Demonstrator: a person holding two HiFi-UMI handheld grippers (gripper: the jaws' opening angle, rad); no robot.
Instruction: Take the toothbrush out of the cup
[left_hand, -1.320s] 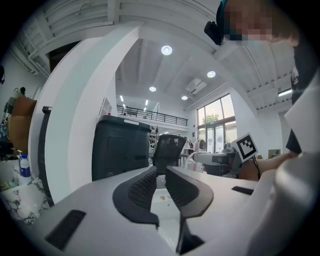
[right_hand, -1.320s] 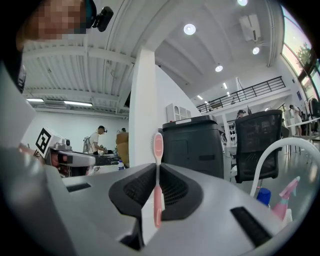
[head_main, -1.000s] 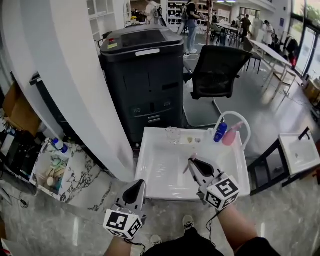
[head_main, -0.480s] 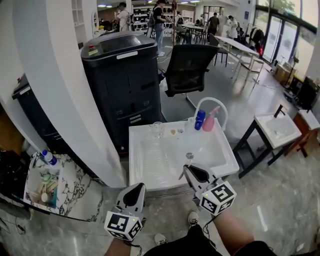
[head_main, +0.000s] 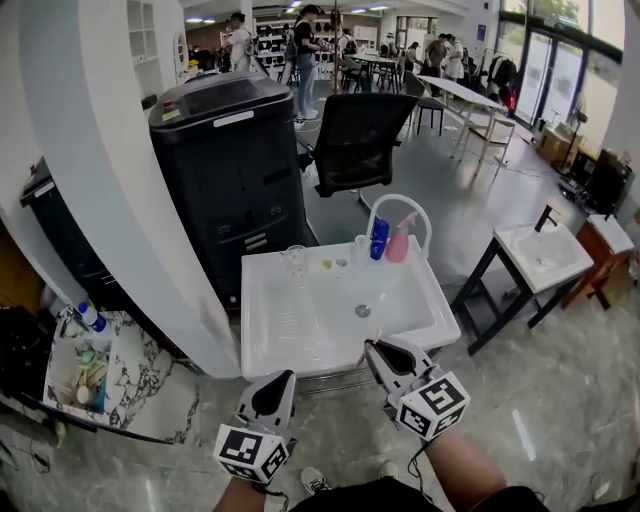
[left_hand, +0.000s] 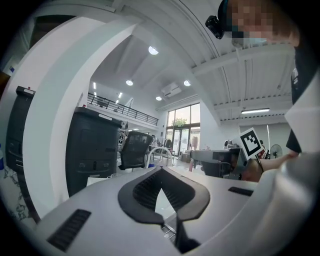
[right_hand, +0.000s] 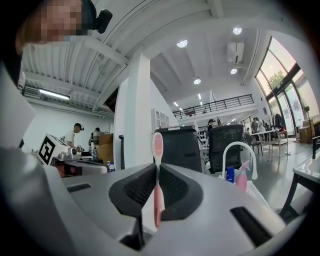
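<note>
A pink toothbrush (right_hand: 157, 145) stands upright between the pads of my right gripper (right_hand: 157, 169), which is shut on its handle. In the head view the right gripper (head_main: 385, 350) hangs just in front of the near rim of the white basin (head_main: 300, 325). A clear glass cup (head_main: 295, 262) stands at the basin's back left, apart from both grippers. My left gripper (head_main: 278, 385) is in front of the basin too, to the left. Its jaws are shut with nothing between them in the left gripper view (left_hand: 161, 172).
A blue bottle (head_main: 379, 238) and a pink spray bottle (head_main: 399, 243) stand under a white arched tap (head_main: 395, 205) at the basin's back right. Behind are a black machine (head_main: 225, 150) and an office chair (head_main: 360, 140). A white column (head_main: 110, 170) rises at left, and a second small basin (head_main: 535, 255) stands at right.
Both grippers have drawn back from over the basin to in front of its near rim. The right one still carries the pink toothbrush. The view has shifted, and the basin now lies farther off.
</note>
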